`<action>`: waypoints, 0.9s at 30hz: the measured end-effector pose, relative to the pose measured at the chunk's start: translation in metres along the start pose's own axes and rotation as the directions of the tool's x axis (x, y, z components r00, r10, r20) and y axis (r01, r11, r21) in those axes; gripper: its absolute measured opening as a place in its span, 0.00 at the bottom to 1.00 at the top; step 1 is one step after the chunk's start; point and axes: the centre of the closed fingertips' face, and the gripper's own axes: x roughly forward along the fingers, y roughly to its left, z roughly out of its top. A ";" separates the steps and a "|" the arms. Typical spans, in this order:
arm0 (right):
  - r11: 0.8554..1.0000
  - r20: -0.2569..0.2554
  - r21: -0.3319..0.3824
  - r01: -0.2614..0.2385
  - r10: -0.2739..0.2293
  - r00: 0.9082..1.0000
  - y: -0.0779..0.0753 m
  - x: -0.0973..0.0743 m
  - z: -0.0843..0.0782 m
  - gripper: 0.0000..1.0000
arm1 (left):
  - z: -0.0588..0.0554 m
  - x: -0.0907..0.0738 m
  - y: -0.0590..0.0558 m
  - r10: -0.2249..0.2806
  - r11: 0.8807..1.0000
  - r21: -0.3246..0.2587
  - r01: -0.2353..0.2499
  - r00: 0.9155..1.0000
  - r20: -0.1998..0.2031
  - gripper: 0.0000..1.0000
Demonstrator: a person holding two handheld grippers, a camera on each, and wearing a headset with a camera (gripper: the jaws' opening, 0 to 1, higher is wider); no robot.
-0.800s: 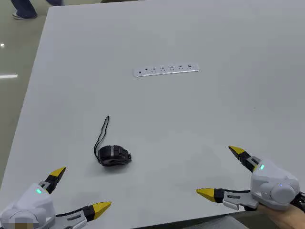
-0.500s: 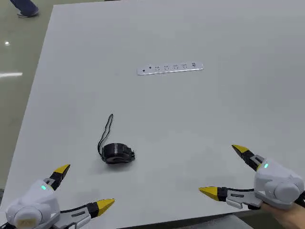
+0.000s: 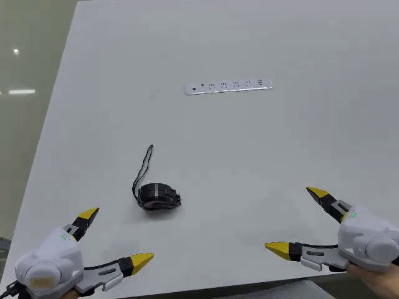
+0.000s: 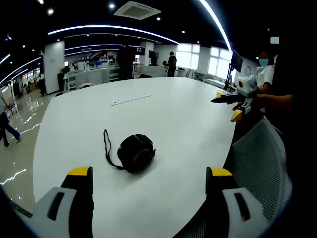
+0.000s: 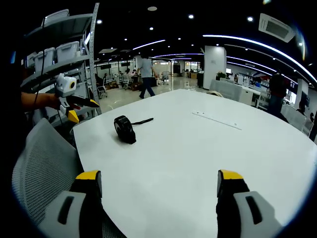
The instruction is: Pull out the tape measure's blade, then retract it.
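While the left gripper (image 3: 118, 235) hovers over the near-left edge of the white worktop (image 3: 262, 149), jaws spread and empty, right gripper (image 3: 294, 220) near right, jaws likewise spread, black tape measure (image 3: 158, 195) lying beyond the left gripper, apart from both, strap trailing far, power strip (image 3: 228, 86) farther back.

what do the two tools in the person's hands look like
The left tool and the right tool match: rounded pale grey-white bodies with small green lights, and two slim black jaws ending in pointed yellow tips. A dark cable trails from the rear of the left one.
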 end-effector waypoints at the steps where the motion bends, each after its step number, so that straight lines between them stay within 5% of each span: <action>1: 1.000 -0.001 -0.001 -0.003 0.003 1.000 0.000 0.000 0.000 0.98 | 0.000 0.000 0.001 0.001 1.000 0.002 -0.001 1.000 -0.002 0.94; 11: 1.000 -0.007 -0.018 -0.026 0.026 1.000 -0.002 0.004 0.001 0.98 | 0.002 0.006 0.006 -0.008 1.000 0.030 0.008 1.000 -0.021 0.94; 27: 0.987 -0.036 -0.090 -0.136 0.133 0.990 0.006 0.021 0.001 0.94 | 0.007 0.023 0.017 -0.041 0.993 0.113 0.046 0.998 -0.040 0.91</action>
